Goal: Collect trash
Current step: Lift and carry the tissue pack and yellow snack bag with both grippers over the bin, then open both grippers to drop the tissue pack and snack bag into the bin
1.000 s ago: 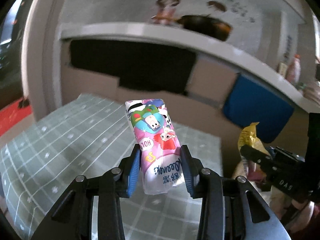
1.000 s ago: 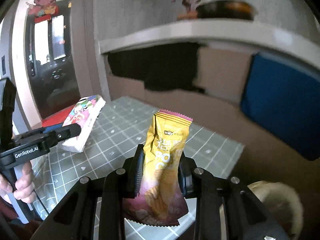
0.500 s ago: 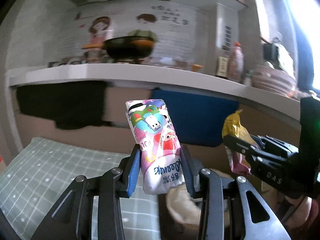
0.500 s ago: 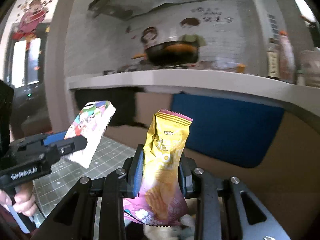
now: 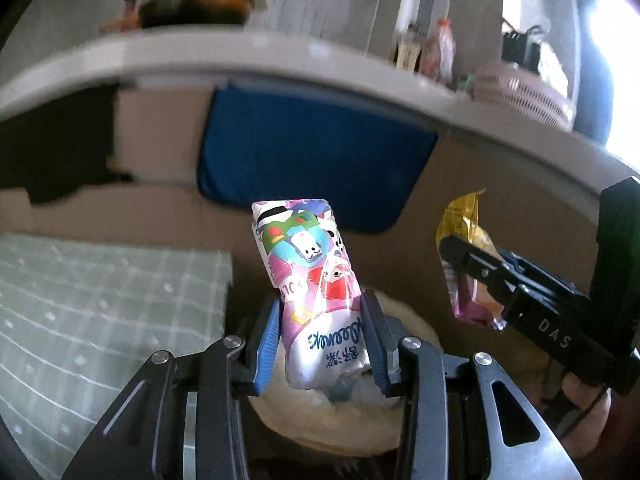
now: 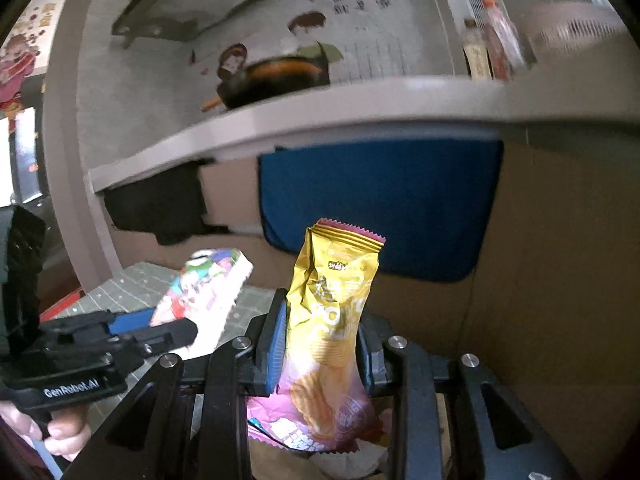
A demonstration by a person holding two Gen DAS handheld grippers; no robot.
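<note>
My left gripper point(image 5: 320, 340) is shut on a pink cartoon-printed tissue pack point(image 5: 308, 276), held upright above a round cream-white bin point(image 5: 328, 428) with crumpled trash in it. My right gripper point(image 6: 322, 344) is shut on a yellow and pink chip bag point(image 6: 332, 320), also upright. In the left wrist view the right gripper point(image 5: 532, 304) with the chip bag point(image 5: 464, 248) is to the right. In the right wrist view the left gripper point(image 6: 92, 344) with the tissue pack point(image 6: 204, 292) is to the left. White crumpled trash point(image 6: 344, 460) shows below the chip bag.
A table with a green checked cloth point(image 5: 100, 304) lies to the left. Behind is a cardboard-brown wall point(image 5: 500, 208) with a blue cloth point(image 5: 312, 160) and a black cloth point(image 6: 160, 208) hanging from a white counter point(image 6: 320, 116) that carries a pan point(image 6: 272, 80) and bottles point(image 6: 500, 44).
Both grippers have swung right, off the checked table and over to the bin beside it, each still holding its item. The bin now lies under the left gripper.
</note>
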